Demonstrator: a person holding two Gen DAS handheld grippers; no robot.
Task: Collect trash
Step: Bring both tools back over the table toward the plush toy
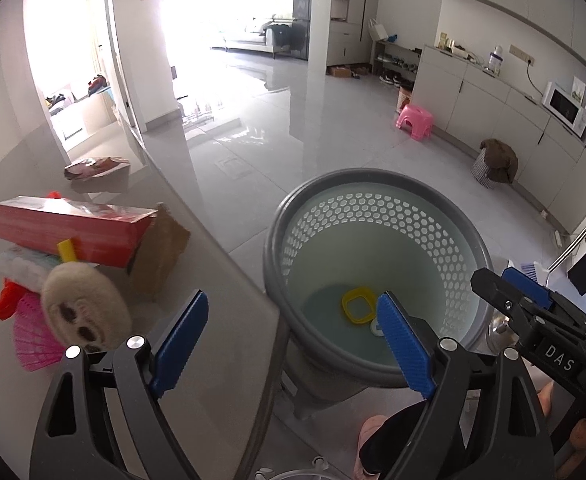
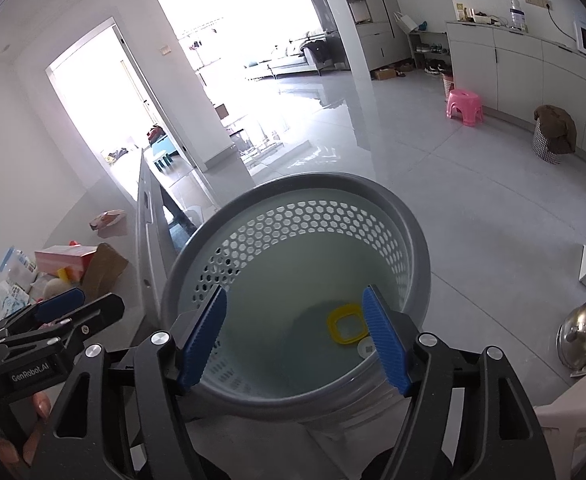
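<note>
1. Blue pads [image 1: 181, 332] of the left gripper [image 1: 289, 344] sit closest to the camera. Its jaws stand wide apart and hold nothing – the table edge and the bin show between them.
2. Right gripper [image 2: 297, 336] is wide open too, and empty. It hangs just over the bin, and nothing touches its pads.
3. Grey bin [image 2: 421, 240] stands on the floor, right beside the table [image 1: 213, 360]. At the bottom lie a yellow ring [image 2: 344, 327] and a small white cap [image 2: 365, 347], so some trash is in.
4. More trash waits in a pile on the table – a red box [image 1: 69, 228], a brown paper bag [image 1: 161, 252], a fuzzy round toy [image 1: 85, 312] and a pink plastic fan [image 1: 37, 340].
5. My guess is that the red box is light and stiff. Grab it across its thin sides, near the middle, so it does not tip.
6. Soft things like the toy should squash, so the pads can pinch them almost anywhere.
7. Paper may crumple and slip, so pinch the bag by its top edge.
</note>
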